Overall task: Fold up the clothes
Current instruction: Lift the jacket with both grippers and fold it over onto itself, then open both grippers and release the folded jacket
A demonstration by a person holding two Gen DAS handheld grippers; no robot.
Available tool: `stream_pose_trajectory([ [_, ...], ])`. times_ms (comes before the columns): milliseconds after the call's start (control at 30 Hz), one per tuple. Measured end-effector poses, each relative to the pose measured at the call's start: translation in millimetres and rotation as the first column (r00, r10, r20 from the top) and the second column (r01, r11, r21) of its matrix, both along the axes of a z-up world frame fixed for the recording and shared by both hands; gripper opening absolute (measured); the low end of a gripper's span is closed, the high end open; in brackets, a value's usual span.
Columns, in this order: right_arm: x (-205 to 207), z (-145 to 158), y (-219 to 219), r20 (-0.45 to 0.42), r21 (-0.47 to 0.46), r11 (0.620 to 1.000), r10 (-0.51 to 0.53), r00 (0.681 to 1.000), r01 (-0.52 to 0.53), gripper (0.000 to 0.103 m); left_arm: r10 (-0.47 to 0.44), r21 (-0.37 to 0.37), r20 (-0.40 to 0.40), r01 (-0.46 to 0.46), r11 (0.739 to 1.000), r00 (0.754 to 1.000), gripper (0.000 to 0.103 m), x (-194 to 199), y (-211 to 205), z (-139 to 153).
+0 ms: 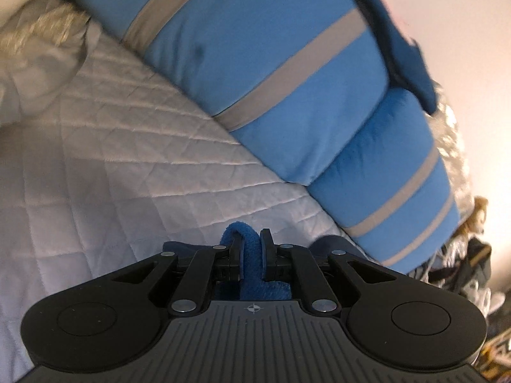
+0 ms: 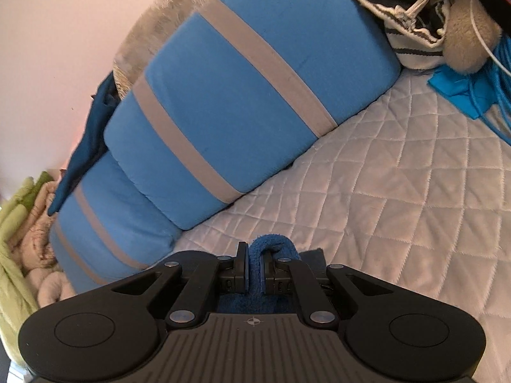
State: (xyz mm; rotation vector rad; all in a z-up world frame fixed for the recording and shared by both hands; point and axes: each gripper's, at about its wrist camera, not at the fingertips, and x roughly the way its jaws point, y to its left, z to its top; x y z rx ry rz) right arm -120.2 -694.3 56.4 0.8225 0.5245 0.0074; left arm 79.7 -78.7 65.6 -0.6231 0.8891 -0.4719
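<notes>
The left gripper (image 1: 250, 249) is clenched on a fold of dark blue terry cloth (image 1: 247, 255), which bulges out above and below its fingers. The right gripper (image 2: 254, 263) likewise pinches a bunched edge of the same blue fabric (image 2: 268, 245), its pads pressed tight on it. Beyond both lies a white quilted bedcover (image 2: 399, 191), spreading toward three o'clock in the right view and nine o'clock in the left. At twelve o'clock rest light blue cushions with grey stripes (image 1: 271, 63). A striped bag (image 2: 412, 41) sits at one o'clock.
</notes>
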Motion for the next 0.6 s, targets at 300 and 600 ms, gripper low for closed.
stream_pose_trajectory([
  [300,13,-7,5,0.052,0.006,0.996,-0.086,0.995,0.086,0.092,0.181,-0.164,-0.085,-0.193,0.968,0.98,0.073,-3,21,-14],
  [600,-3,34,46,0.068,-0.315,0.948,-0.03,0.997,0.05,0.103,0.161,0.215,0.243,-0.215,0.953,0.957,0.076,-58,-13,57],
])
